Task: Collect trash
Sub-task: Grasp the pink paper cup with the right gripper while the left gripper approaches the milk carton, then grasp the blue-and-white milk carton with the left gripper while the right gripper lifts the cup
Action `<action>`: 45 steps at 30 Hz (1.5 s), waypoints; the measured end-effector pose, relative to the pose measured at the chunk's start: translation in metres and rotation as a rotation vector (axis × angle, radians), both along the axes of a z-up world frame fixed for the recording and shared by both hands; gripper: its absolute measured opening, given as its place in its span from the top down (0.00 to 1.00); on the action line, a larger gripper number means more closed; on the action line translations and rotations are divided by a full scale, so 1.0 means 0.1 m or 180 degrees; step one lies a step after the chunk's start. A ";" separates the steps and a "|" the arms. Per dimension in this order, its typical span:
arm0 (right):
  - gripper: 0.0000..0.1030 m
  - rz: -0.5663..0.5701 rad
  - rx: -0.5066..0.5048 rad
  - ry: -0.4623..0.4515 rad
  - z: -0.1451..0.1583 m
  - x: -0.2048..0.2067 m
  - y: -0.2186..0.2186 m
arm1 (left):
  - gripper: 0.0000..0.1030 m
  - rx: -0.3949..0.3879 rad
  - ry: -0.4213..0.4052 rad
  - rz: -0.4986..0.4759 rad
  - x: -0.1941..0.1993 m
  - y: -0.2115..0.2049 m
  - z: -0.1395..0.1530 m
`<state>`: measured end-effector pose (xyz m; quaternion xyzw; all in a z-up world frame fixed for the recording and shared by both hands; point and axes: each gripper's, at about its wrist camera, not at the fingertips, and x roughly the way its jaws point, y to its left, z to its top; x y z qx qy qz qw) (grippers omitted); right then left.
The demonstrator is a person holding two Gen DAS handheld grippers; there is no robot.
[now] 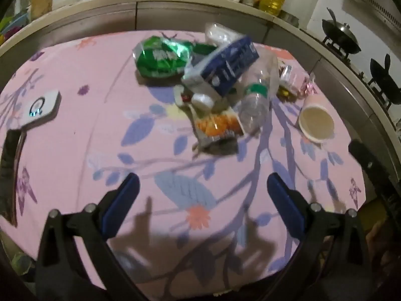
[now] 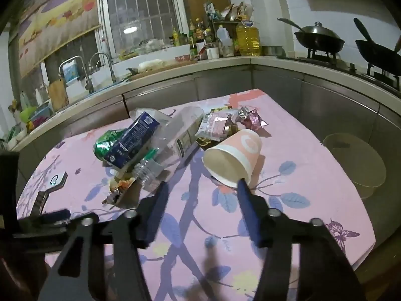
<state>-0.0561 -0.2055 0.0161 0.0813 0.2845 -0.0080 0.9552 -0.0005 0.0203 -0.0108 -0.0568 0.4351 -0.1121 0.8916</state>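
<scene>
A table (image 1: 75, 150) covered in a pink cloth printed with leaves and flowers carries a heap of trash toward its far edge. In the heap, a blue carton (image 1: 230, 67) leans tilted across a crumpled green wrapper (image 1: 160, 60) and touches a clear plastic bottle (image 1: 258, 92) lying on its side with a green label band. An orange snack packet (image 1: 218, 125) lies flat on the near side of the heap, and shiny pink and gold wrappers (image 2: 225, 123) sit nearer the table's far right corner. A pink-and-white paper cup (image 2: 233, 158) lies on its side just to the right of the bottle, its open mouth turned toward the near edge. The left gripper (image 1: 200, 190) hangs over the near part of the table, well apart from the heap, its jaws spread wide and holding nothing. The right gripper (image 2: 200, 190) is low over the cloth with its jaws released; its right fingertip (image 2: 241, 184) is at the cup's lower rim, though contact cannot be told, and the left fingertip is close to the bottle's neck. A small white device (image 1: 41, 107) with a lit ring rests near the table's left edge. Beyond the table's right edge stands a beige bin (image 2: 356, 160).
</scene>
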 end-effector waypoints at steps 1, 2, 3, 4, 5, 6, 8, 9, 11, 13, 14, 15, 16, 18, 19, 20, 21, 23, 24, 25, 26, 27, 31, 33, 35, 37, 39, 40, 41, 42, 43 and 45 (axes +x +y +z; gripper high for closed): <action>0.56 -0.0030 -0.0034 -0.0003 0.00 0.01 -0.04 | 0.06 -0.0023 -0.0031 0.0035 0.05 0.04 0.04; 0.57 -0.0062 -0.0065 0.0000 0.00 0.02 -0.08 | 0.06 -0.0063 -0.0051 0.0074 0.11 0.09 0.07; 0.58 -0.0086 -0.0080 0.0005 -0.02 0.03 -0.10 | 0.06 -0.0104 -0.0069 0.0111 0.17 0.13 0.12; 0.58 -0.0118 -0.0079 0.0016 -0.02 0.06 -0.16 | 0.06 -0.0114 -0.0075 0.0144 0.25 0.14 0.12; 0.58 -0.0139 -0.0081 0.0029 -0.02 0.08 -0.20 | 0.06 -0.0140 -0.0108 0.0166 0.34 0.17 0.19; 0.58 -0.0159 -0.0080 0.0054 -0.02 0.12 -0.26 | 0.06 -0.0158 -0.0143 0.0183 0.40 0.17 0.23; 0.58 -0.0163 -0.0080 0.0122 -0.05 0.22 -0.34 | 0.06 -0.0215 -0.0233 0.0221 0.53 0.14 0.31; 0.58 -0.0155 -0.0043 0.0138 -0.05 0.26 -0.36 | 0.06 -0.0192 -0.0279 0.0227 0.61 0.10 0.35; 0.58 -0.0114 0.0079 0.0189 -0.04 0.34 -0.41 | 0.06 -0.0028 -0.0320 0.0080 0.84 0.07 0.48; 0.58 -0.0021 0.0188 0.0246 0.00 0.38 -0.46 | 0.06 0.0231 -0.0363 -0.0284 1.05 -0.02 0.62; 0.58 0.0018 0.0185 0.0256 0.03 0.38 -0.48 | 0.06 0.0551 -0.0517 -0.0326 1.13 -0.07 0.72; 0.58 0.0056 0.0094 0.0228 0.08 0.36 -0.51 | 0.06 0.0812 -0.0693 -0.0263 1.19 -0.04 0.84; 0.58 0.0070 0.0021 0.0202 0.11 0.34 -0.52 | 0.06 0.0927 -0.0835 -0.0198 1.24 0.03 0.97; 0.58 0.0110 -0.0081 0.0161 0.15 0.30 -0.55 | 0.06 0.0882 -0.0980 -0.0060 1.33 0.26 1.20; 0.58 0.0106 -0.0083 0.0167 0.15 0.29 -0.57 | 0.06 0.0849 -0.1011 0.0035 1.37 0.37 1.26; 0.58 0.0111 -0.0063 0.0190 0.13 0.31 -0.58 | 0.06 0.0810 -0.1005 0.0135 1.41 0.46 1.28; 0.58 0.0116 -0.0055 0.0219 0.11 0.34 -0.57 | 0.06 0.0962 -0.1070 0.0228 1.31 0.81 1.48; 0.58 0.0154 -0.0054 0.0302 0.01 0.43 -0.54 | 0.06 0.0927 -0.0964 0.0102 1.27 0.69 1.38; 0.58 0.0173 -0.0048 0.0335 -0.03 0.47 -0.53 | 0.06 0.0970 -0.0901 -0.0033 1.24 0.55 1.28; 0.58 0.0192 -0.0032 0.0369 -0.07 0.51 -0.51 | 0.06 0.1031 -0.0841 -0.0194 1.21 0.37 1.16; 0.58 0.0210 -0.0018 0.0392 -0.11 0.54 -0.49 | 0.06 0.1076 -0.0800 -0.0343 1.18 0.19 1.05; 0.58 0.0227 -0.0026 0.0411 -0.14 0.57 -0.46 | 0.06 0.1082 -0.0768 -0.0452 1.15 0.03 0.95; 0.58 0.0214 -0.0198 0.0411 -0.21 0.65 -0.40 | 0.06 0.1126 -0.0587 -0.0667 1.21 -0.46 0.60; 0.58 0.0169 -0.0258 0.0425 -0.25 0.69 -0.41 | 0.06 0.1147 -0.0569 -0.0671 1.18 -0.48 0.41; 0.58 0.0135 -0.0272 0.0475 -0.31 0.74 -0.44 | 0.06 0.1228 -0.0541 -0.0661 1.26 -0.59 0.31; 0.58 0.0120 -0.0266 0.0504 -0.36 0.80 -0.46 | 0.06 0.1323 -0.0493 -0.0640 1.32 -0.65 0.20; 0.58 0.0104 -0.0244 0.0517 -0.41 0.86 -0.49 | 0.11 0.1360 -0.0419 -0.0628 1.39 -0.67 0.12; 0.58 0.0107 -0.0227 0.0514 -0.43 0.86 -0.50 | 0.16 0.1334 -0.0391 -0.0635 1.41 -0.66 0.11; 0.59 0.0118 -0.0187 0.0489 -0.43 0.87 -0.53 | 0.29 0.1310 -0.0358 -0.0651 1.43 -0.65 0.10; 0.69 0.0136 -0.0160 0.0463 -0.44 0.86 -0.54 | 0.38 0.1287 -0.0329 -0.0658 1.44 -0.65 0.09; 0.80 0.0160 -0.0134 0.0462 -0.45 0.87 -0.56 | 0.52 0.1269 -0.0300 -0.0656 1.45 -0.64 0.08; 0.90 0.0200 -0.0019 0.0440 -0.45 0.86 -0.61 | 0.61 0.1214 -0.0303 -0.0623 1.44 -0.61 0.10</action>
